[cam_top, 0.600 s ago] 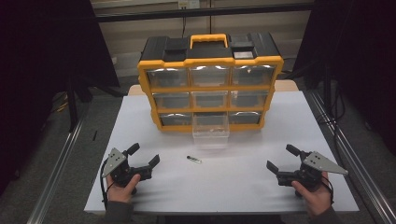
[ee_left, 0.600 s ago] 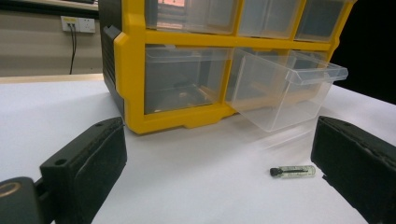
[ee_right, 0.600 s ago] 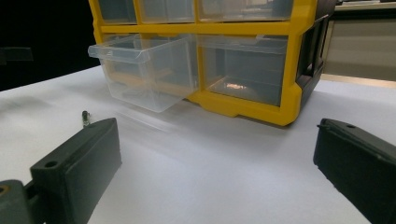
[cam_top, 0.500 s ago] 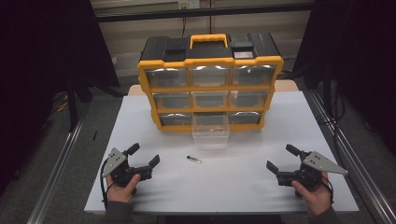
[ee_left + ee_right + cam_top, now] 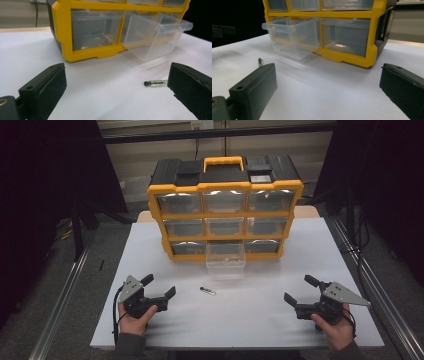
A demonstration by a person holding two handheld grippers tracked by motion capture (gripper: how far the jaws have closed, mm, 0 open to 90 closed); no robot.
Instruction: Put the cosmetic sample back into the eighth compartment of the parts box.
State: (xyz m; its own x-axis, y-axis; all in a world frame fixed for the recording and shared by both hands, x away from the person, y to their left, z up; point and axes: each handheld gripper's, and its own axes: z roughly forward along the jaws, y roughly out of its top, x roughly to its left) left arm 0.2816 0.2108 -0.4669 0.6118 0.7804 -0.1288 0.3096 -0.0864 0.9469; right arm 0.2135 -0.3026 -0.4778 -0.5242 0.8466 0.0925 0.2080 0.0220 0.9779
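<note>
Because the small vial (image 5: 207, 291) lies on the white counter (image 5: 250, 320) at about two o'clock from the empty, wide-open left fingers (image 5: 170, 293), its long axis crosswise, that hand is nearer than the open right gripper (image 5: 301, 290).
</note>
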